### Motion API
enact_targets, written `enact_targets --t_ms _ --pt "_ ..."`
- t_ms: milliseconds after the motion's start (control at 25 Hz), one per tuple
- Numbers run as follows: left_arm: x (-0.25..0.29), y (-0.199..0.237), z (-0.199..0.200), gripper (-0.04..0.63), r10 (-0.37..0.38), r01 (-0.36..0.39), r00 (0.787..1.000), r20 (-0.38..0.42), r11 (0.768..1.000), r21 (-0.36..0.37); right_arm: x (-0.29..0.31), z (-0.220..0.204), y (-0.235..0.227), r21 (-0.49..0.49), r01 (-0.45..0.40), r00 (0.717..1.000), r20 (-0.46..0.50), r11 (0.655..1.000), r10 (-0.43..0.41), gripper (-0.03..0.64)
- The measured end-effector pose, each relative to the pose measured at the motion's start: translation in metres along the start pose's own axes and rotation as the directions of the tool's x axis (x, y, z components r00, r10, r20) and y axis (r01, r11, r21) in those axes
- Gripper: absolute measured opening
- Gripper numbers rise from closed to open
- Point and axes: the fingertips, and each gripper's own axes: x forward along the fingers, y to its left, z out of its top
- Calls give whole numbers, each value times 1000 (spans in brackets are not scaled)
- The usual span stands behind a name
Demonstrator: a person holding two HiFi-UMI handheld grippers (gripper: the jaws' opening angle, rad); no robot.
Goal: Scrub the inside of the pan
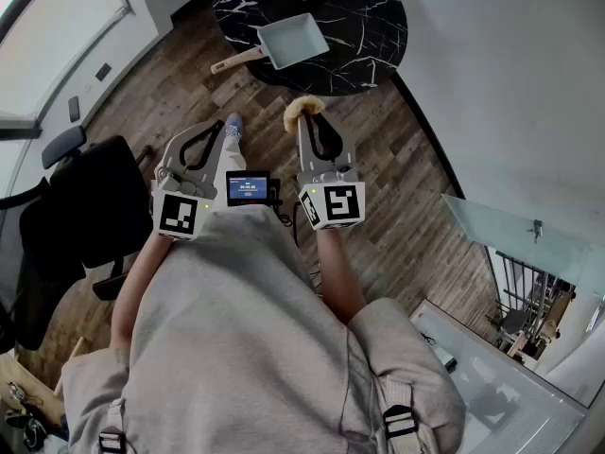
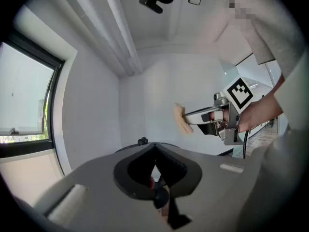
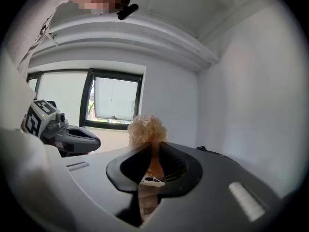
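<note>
With the right claw (image 1: 308, 121) clenched on the scrubber (image 1: 302, 109), seemingly by its end only, and the left claw (image 1: 220, 132) clenched empty, the pan (image 1: 293, 41) well ahead on the table (image 1: 369, 26) could skid under scrubbing.

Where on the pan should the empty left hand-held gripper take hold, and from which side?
Probably the pale wooden handle, from its free end, lower left in the head view. It juts straight out of the rectangular pan lying flat on the black table, is slim, and gripping there leaves the inside open.
</note>
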Motion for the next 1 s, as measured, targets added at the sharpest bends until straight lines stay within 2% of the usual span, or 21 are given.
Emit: enact_targets --t_ms 240,480,720,880,1000 --pt "13 10 -13 0 15 -17 997 -74 999 -28 27 -8 -5 34 -16 1000 -15 999 17 75" --pt "60 0 -8 0 -77 80 995 -67 995 51 36 -6 -40 52 49 999 -26 997 -48 75" --pt "112 8 3 0 -149 151 988 -44 986 70 55 -3 -74 53 106 994 -22 993 -105 75" --pt "145 21 7 0 -165 172 983 -76 979 110 81 -6 -97 54 114 993 -30 992 -113 75" --pt "162 30 -4 0 -167 188 975 -143 971 145 103 -17 -111 37 95 994 -47 995 -94 75"
